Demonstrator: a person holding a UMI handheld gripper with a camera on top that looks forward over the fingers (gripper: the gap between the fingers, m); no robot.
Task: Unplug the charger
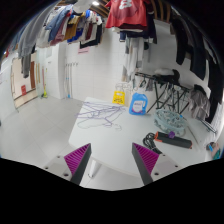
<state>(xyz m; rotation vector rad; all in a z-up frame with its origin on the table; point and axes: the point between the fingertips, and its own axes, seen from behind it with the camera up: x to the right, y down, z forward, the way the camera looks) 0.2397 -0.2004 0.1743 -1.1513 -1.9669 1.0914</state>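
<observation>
White tabletop (pixel 60 125) ahead; we hold gripper (pixel 112 160) open, empty; probable charger strip (pixel 172 140) lies ahead-right, long axis crosswise.

A white table (pixel 60 130) carries a pile of wire hangers (pixel 100 112) at its far middle, a dark power strip (pixel 170 139) with cables to the right, and a purple item (pixel 168 122) just behind.

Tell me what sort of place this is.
Probably a laundry or utility room. Clothes hang on a rail overhead, a folding drying rack stands beyond the white table, and wire hangers lie on it. The tongs are open and hold nothing.
</observation>
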